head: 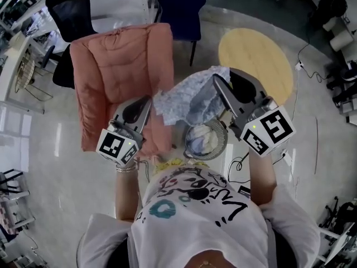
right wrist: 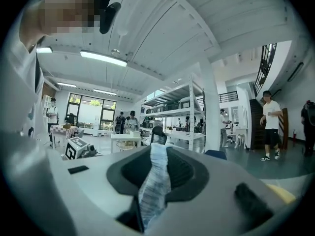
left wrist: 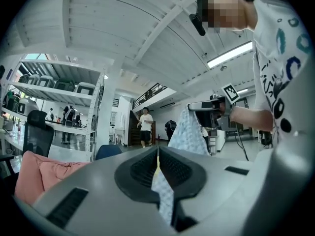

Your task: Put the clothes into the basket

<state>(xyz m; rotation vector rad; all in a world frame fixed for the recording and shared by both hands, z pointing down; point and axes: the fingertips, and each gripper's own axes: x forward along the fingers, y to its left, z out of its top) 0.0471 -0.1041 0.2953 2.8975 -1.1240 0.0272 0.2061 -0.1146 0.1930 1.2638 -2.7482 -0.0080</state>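
The person is holding up a thin pale blue and white patterned cloth [head: 187, 102] with both grippers. The left gripper [head: 149, 100] is squeezing one edge of it. In the left gripper view its dark ribbed fingers [left wrist: 140, 168] are clenched tight on a thin strip of the cloth. The right gripper [head: 220, 80] is squeezing the other edge. In the right gripper view its fingers [right wrist: 181, 171] are clenched on a bunched fold of the cloth. Both grippers are pointing out flat, away from the person. The cloth is hanging in the air and stretching from one gripper to the other.

A round pale grey mesh basket [head: 225, 144] is sitting low down, right under the cloth and close in front of the person. Some light clothes [head: 202, 141] are lying inside it. The low end of the cloth is hanging over the basket, but I cannot tell if it is touching.

A big pink padded armchair [head: 120, 71] is standing beside the left gripper. A round yellow wooden table [head: 262, 60] is standing past the right gripper
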